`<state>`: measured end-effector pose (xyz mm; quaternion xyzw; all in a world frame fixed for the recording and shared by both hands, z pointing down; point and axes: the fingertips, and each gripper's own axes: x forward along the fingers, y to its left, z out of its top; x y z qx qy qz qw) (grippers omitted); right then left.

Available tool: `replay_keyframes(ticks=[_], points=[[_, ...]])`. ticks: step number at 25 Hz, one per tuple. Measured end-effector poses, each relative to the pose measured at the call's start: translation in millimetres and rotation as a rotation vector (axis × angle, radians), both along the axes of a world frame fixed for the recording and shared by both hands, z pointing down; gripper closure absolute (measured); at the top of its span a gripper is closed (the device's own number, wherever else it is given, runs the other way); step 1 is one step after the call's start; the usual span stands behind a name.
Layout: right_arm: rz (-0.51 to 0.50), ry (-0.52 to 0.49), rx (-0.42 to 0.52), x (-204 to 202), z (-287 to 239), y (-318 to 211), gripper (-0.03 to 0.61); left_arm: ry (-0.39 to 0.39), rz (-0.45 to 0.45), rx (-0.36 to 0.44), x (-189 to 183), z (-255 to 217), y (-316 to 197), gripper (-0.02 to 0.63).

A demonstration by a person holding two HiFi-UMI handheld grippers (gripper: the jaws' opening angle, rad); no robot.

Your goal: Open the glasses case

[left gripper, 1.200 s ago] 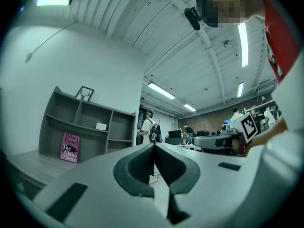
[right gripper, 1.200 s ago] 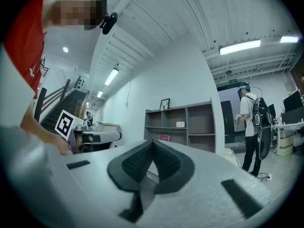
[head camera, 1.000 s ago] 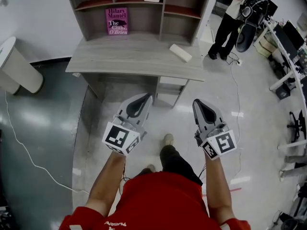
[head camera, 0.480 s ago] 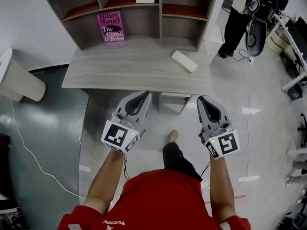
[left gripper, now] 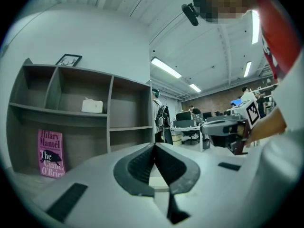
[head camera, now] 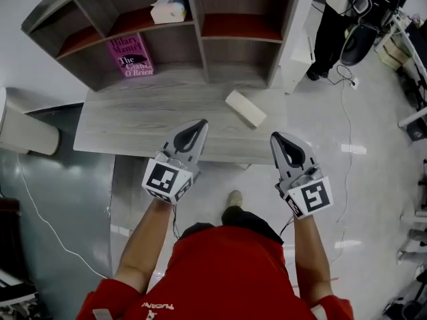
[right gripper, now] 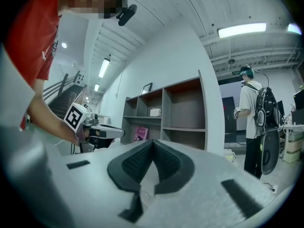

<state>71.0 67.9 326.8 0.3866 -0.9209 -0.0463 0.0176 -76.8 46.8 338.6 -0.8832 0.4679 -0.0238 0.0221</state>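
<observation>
The white glasses case lies on the grey desk, toward its right end. The left gripper and right gripper hover at the desk's near edge, jaws together and empty. At the desk's back stands a pink book reading "Hilary Mantel, The Giant, O'Brien".

Lighting bright and even. Source: ceiling strip lights. Pale glare patches on the glossy floor; a soft shadow under the near edge of the desk. Head view bows at its edges. Both gripper views are circular with black corners. The right gripper goes soft nearest the lens.
</observation>
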Motion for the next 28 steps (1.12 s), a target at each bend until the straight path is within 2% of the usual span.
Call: replay_keyframes(ticks=[10, 15, 28], points=[[-0.016, 0.053, -0.051, -9, 27, -68, 0.574, -0.084, 0.025, -0.118, 9, 58, -75, 0.604], [0.014, 0.089, -0.073, -14, 40, -88, 0.574, -0.119, 0.048, -0.154, 5, 87, -103, 0.604], [0.161, 0.149, -0.145, -32, 84, -135, 0.572, -0.221, 0.245, -0.262, 7, 154, -156, 0.601]])
